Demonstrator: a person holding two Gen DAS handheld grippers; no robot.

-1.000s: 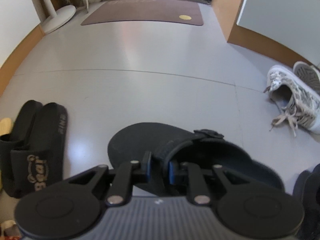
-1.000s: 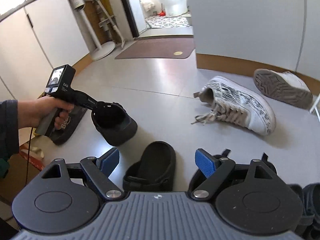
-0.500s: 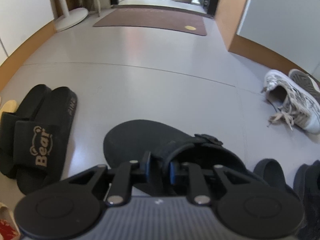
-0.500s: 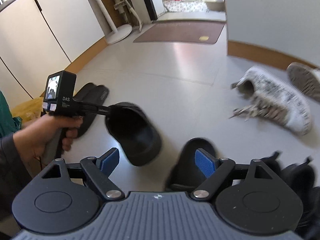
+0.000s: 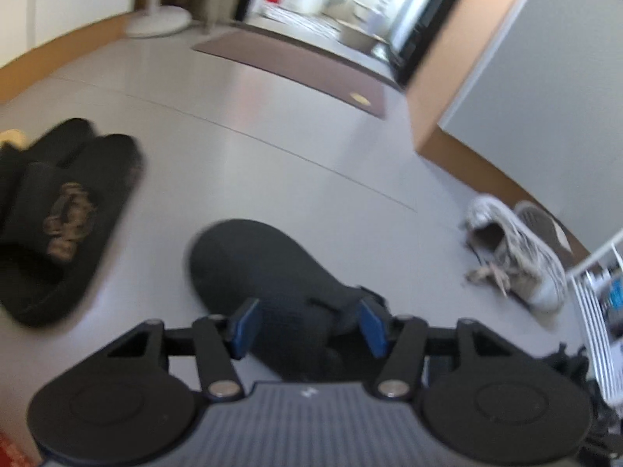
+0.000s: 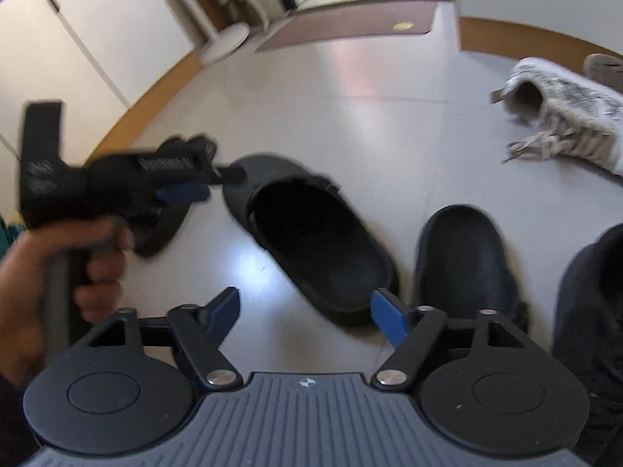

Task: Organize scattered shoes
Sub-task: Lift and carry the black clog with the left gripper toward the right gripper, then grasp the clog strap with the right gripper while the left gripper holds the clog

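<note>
Shoes lie scattered over the floor; one black clog rests on it beside its mate, which sits at its 3 o'clock. In the right wrist view the left gripper is at the clog's toe end, at about 10 o'clock from the opening, blue pads spread and apparently clear of the rim, though blur makes contact hard to judge. The right gripper hovers open and empty near the clog's heel.

Risk, as I judge it: the clog is angled against its mate, so a careless nudge from either gripper could skew it further or knock the pair apart.

The left wrist view shows the left gripper straddling the clog with jaws wide, plus black slides at 9 o'clock and grey sneakers at 3 o'clock; the slides are mostly hidden in the other view
</note>
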